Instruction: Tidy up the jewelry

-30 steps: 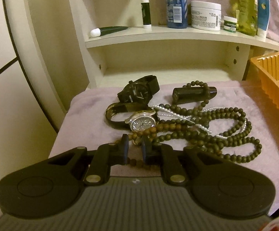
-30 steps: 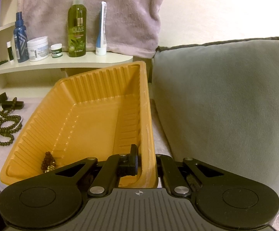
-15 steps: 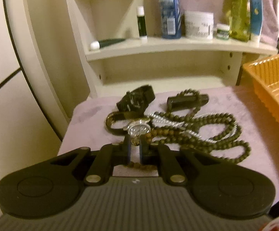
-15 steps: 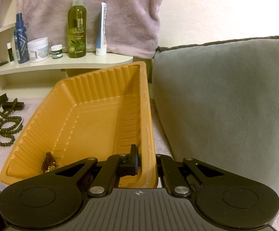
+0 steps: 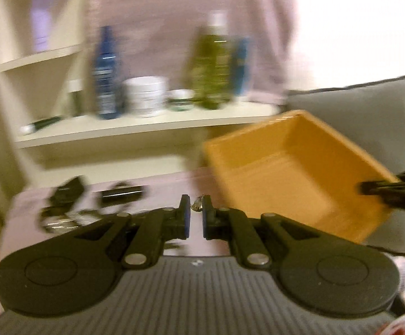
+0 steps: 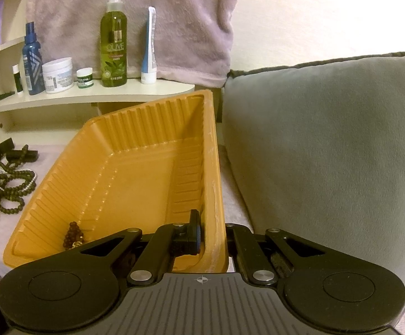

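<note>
My left gripper (image 5: 196, 209) is nearly shut on a small shiny piece of jewelry (image 5: 196, 204), held above the cloth; the view is blurred and I cannot name the piece. The orange tray (image 5: 300, 173) lies just to its right, tilted. My right gripper (image 6: 212, 231) is shut on the tray's near rim (image 6: 216, 195), one finger inside and one outside. A brown bead bracelet (image 6: 73, 236) lies in the tray's near left corner. The pile of dark bead strands (image 6: 5, 180) and watches (image 5: 65, 192) stays on the cloth at left.
A cream shelf (image 6: 90, 95) behind holds a blue bottle (image 6: 32, 64), a white jar (image 6: 57, 74), a green spray bottle (image 6: 113, 44) and a tube (image 6: 149, 47). A grey cushion (image 6: 328, 153) stands close on the tray's right. A mauve towel (image 6: 129, 14) hangs behind.
My left gripper has lifted off the jewelry pile and swung right toward the orange tray, something small pinched in it. The right gripper and tray have held still.
</note>
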The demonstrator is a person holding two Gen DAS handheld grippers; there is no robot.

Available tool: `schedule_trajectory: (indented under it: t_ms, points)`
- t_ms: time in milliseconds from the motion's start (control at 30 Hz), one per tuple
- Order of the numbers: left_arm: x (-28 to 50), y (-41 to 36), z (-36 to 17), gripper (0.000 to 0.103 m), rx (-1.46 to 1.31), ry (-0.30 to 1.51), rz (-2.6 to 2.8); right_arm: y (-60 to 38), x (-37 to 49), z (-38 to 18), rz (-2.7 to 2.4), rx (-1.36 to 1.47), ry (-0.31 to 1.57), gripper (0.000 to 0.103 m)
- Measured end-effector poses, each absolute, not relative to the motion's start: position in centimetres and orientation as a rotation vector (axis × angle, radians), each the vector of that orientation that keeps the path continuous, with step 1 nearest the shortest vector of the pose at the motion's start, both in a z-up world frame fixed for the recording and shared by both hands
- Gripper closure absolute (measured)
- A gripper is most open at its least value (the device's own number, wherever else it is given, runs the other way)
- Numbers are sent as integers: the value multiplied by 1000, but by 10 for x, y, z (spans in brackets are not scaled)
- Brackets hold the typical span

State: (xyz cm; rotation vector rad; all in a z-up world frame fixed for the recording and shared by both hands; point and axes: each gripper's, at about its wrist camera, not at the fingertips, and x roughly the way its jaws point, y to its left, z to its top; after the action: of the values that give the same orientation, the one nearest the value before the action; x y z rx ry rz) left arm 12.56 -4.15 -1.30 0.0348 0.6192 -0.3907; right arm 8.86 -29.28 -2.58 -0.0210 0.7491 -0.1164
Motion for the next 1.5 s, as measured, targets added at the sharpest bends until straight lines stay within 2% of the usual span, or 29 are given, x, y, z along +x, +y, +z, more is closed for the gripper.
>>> schedule_trajectory:
  t_ms: [233,600,667,733,1100,1500]
  points:
    - [115,-96,-18,96,60,639,-531,-294,86,-24,-111,-13,744,99]
    - [111,-116,-31,94,62,684,-574,-294,87,-24,-111,-3,744,99]
    - [111,-116,-32,85,58,684,-570,-294,87,-24,-111,-4,745,99]
    - [110,-114,-32,85,55,680,-565,-294,87,-24,-111,-4,745,99]
    - [111,-67,-24,85,39,642,-416,-294,88,-24,-113,-8,748,99]
    - [129,21,-64,85,127,714,-168,-294,90,-27,-117,-14,759,99]
